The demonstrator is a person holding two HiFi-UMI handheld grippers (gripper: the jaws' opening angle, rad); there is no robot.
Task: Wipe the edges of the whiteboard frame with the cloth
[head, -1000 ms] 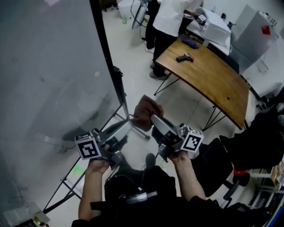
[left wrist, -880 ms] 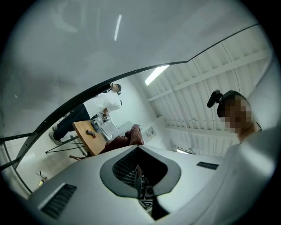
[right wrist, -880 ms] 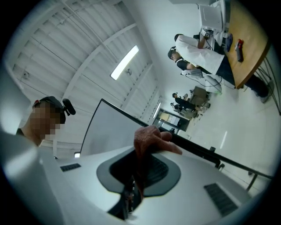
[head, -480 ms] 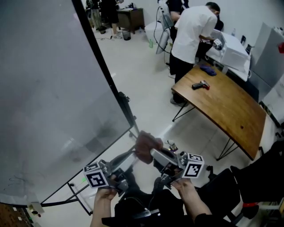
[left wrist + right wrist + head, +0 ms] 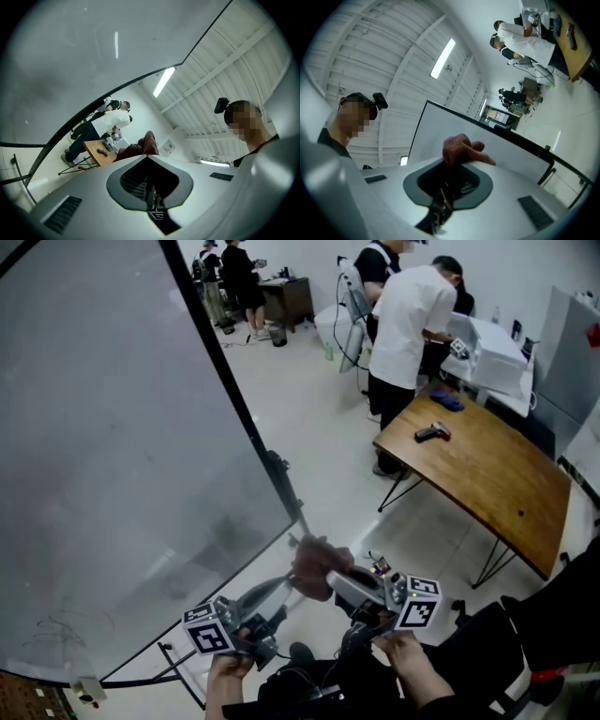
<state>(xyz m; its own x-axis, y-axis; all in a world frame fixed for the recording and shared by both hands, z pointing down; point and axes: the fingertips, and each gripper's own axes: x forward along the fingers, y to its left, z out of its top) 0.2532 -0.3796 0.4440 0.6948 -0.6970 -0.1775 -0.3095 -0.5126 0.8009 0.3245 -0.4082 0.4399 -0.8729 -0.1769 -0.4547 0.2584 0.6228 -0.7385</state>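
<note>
The whiteboard fills the left of the head view, and its black frame (image 5: 236, 390) runs down to a lower right corner just above my grippers. A reddish-brown cloth (image 5: 317, 563) is bunched right under that corner. My right gripper (image 5: 330, 579) is shut on the cloth from the right. My left gripper (image 5: 284, 585) comes in from the lower left, shut, with its tips in the cloth's lower edge. The left gripper view has the cloth (image 5: 140, 146) just past the jaw tip and the frame (image 5: 206, 32) above. In the right gripper view the cloth (image 5: 457, 145) pokes out of the shut jaws, below the frame (image 5: 511, 140).
A wooden table (image 5: 487, 474) stands to the right with a dark tool (image 5: 431, 432) on it. A person in a white shirt (image 5: 408, 315) works behind it, and others stand further back. The board's stand bars (image 5: 178, 662) cross the floor at lower left.
Both grippers have risen with the cloth from beside the stand to the frame's lower right corner. The head view has tilted up and takes in more of the room.
</note>
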